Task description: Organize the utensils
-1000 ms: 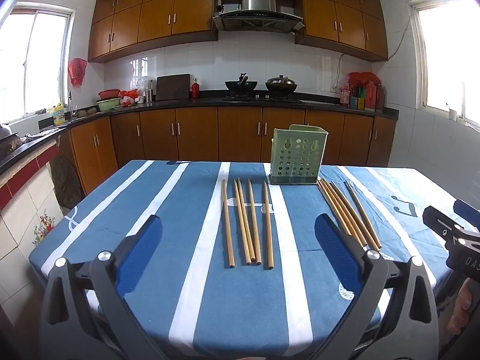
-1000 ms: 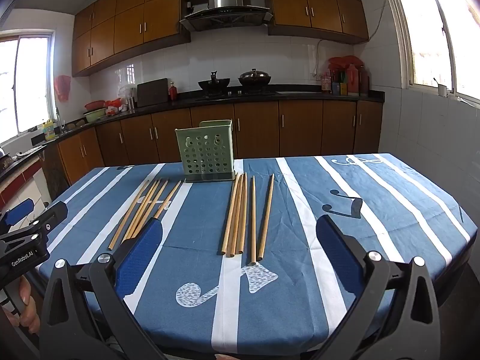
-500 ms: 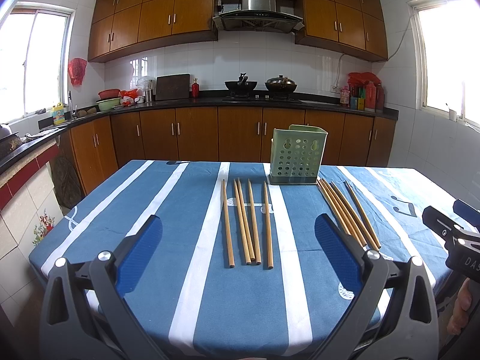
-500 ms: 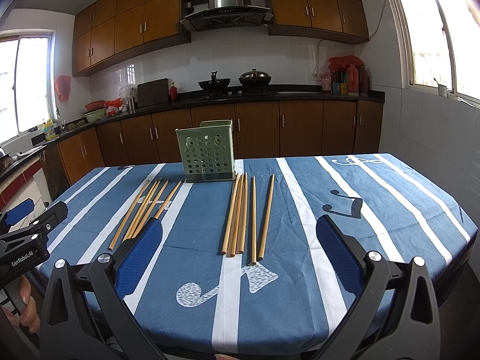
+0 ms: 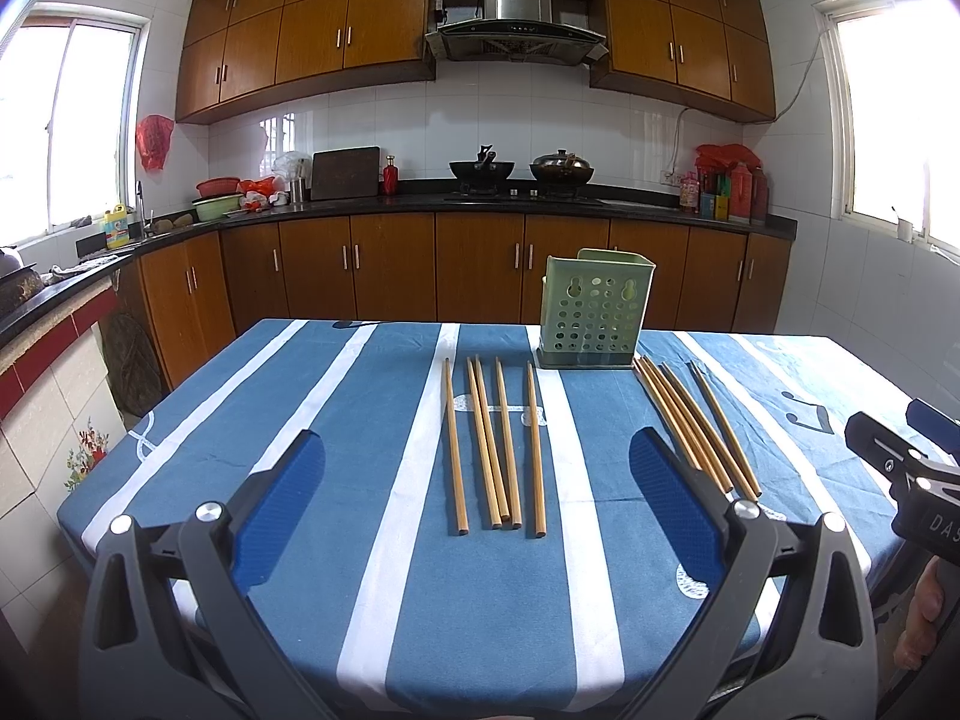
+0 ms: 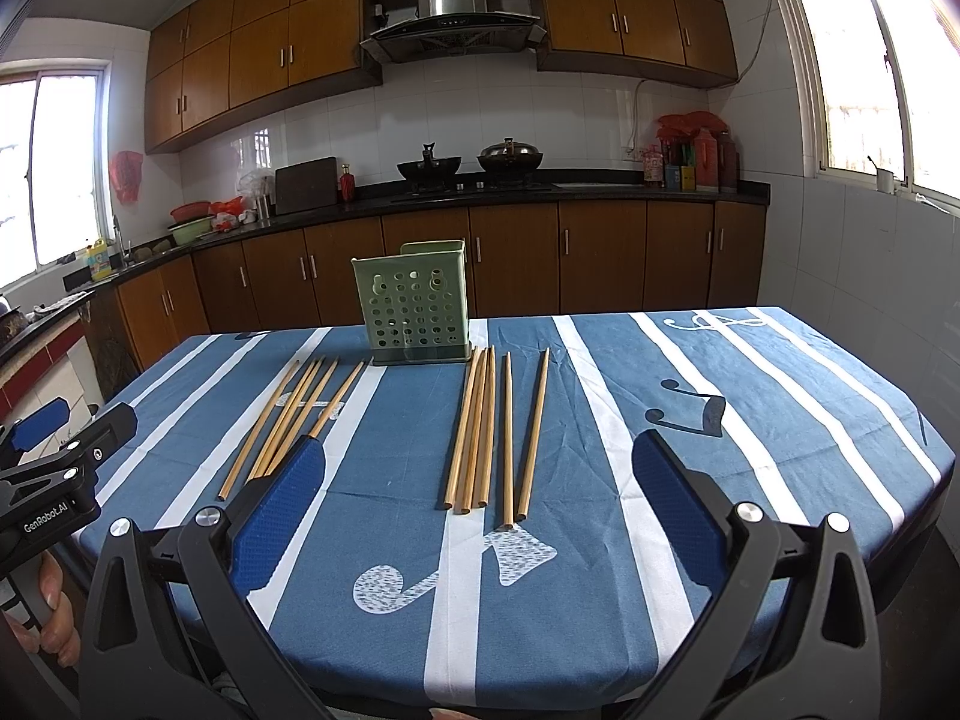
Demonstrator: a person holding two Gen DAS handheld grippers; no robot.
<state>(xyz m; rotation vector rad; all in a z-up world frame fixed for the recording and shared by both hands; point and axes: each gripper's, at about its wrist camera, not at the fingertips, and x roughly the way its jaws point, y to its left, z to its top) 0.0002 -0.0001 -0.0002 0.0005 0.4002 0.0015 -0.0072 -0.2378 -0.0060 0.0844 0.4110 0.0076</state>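
Observation:
A green perforated utensil holder (image 5: 594, 312) (image 6: 414, 306) stands upright at the far middle of the blue striped table (image 5: 360, 540) (image 6: 720, 396). Two groups of wooden chopsticks lie flat in front of it. The left group (image 5: 492, 444) (image 6: 294, 414) lies ahead of my left gripper (image 5: 477, 456), which is open and empty above the near table edge. The right group (image 5: 696, 426) (image 6: 492, 426) lies ahead of my right gripper (image 6: 480, 456), also open and empty. Each gripper shows at the edge of the other's view, the right gripper (image 5: 912, 468) and the left gripper (image 6: 60, 462), both held by a hand.
Brown kitchen cabinets and a dark counter (image 5: 540, 204) with pots, bottles and bowls run behind the table. A tiled counter (image 5: 48, 324) stands at the left. Windows sit on both side walls. The table's right half (image 6: 780, 420) bears only cloth.

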